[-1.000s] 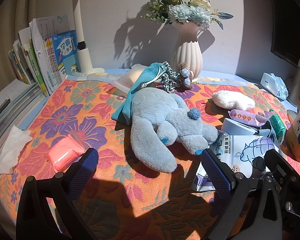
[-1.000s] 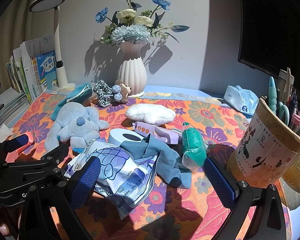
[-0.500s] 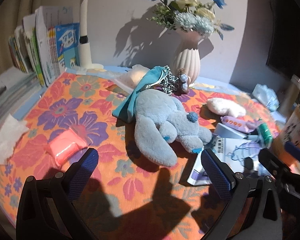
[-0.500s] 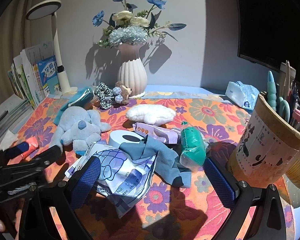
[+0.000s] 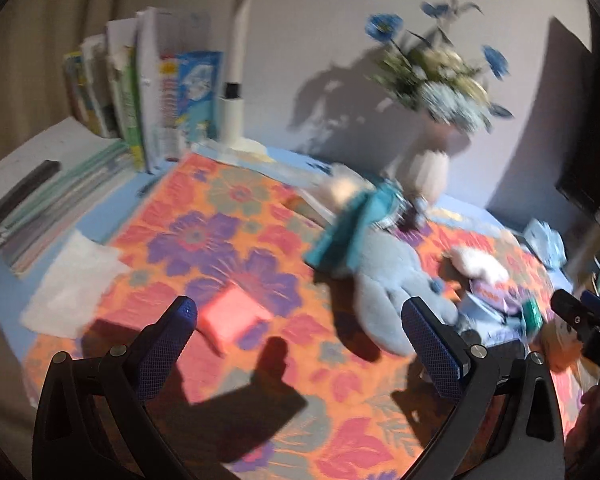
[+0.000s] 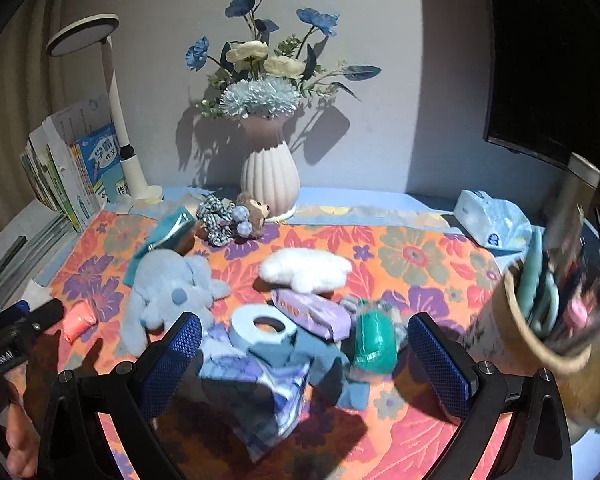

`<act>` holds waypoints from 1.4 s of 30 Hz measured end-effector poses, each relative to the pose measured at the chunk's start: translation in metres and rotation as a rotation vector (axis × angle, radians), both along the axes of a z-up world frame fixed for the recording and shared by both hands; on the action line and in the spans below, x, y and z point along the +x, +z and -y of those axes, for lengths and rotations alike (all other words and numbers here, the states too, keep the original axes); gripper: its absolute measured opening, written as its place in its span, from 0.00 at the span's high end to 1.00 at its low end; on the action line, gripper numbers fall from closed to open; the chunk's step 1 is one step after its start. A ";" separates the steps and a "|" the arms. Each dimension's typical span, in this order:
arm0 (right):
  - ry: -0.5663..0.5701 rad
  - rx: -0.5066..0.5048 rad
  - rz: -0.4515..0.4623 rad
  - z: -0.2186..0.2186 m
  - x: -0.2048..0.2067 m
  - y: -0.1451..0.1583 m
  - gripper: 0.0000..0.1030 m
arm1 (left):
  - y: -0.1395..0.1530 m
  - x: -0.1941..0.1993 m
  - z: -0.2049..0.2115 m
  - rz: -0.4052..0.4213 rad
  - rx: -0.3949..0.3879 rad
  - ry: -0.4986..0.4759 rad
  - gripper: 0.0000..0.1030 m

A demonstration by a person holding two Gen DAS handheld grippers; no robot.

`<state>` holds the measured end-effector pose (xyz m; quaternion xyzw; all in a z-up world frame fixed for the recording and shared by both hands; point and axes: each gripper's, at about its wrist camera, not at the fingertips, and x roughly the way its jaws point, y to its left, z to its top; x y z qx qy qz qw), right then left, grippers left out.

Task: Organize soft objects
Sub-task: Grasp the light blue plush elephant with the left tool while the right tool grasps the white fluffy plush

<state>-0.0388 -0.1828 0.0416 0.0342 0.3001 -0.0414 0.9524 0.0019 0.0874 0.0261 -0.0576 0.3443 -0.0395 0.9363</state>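
A grey-blue plush toy [image 6: 168,292] lies on the flowered cloth [image 6: 412,264], and it shows blurred as the plush toy [image 5: 388,284] in the left wrist view. A white fluffy pad [image 6: 306,270], a lilac pouch [image 6: 312,312], a green pouch [image 6: 374,340], blue-grey cloth [image 6: 320,364] and a printed packet [image 6: 256,392] crowd the middle. A pink packet [image 5: 232,320] lies between the left fingers' line of sight. My left gripper [image 5: 300,348] is open above the cloth. My right gripper [image 6: 304,354] is open over the packet pile. Both hold nothing.
A ribbed vase [image 6: 270,176] of flowers stands at the back, with a scrunchie and small toy [image 6: 236,220] before it. Books [image 6: 72,172] and a lamp [image 6: 116,120] fill the back left. A pen holder [image 6: 540,332] and tissue pack [image 6: 492,224] sit right. White tissue [image 5: 76,280] lies left.
Both grippers have pulled back and risen. The left view has swung left and is motion-blurred, with the pink packet now between its fingers. Nothing was grasped.
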 end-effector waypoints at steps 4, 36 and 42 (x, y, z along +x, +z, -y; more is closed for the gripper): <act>-0.007 0.046 -0.067 0.010 0.026 0.014 0.00 | 0.014 0.014 -0.002 -0.035 -0.009 -0.001 0.01; 0.073 0.246 -0.504 0.033 0.168 -0.075 0.26 | -0.076 0.109 0.106 -0.318 -0.120 -0.118 0.25; 0.069 0.261 -0.450 0.039 0.156 -0.065 0.62 | -0.065 0.100 0.097 -0.263 -0.141 -0.146 0.27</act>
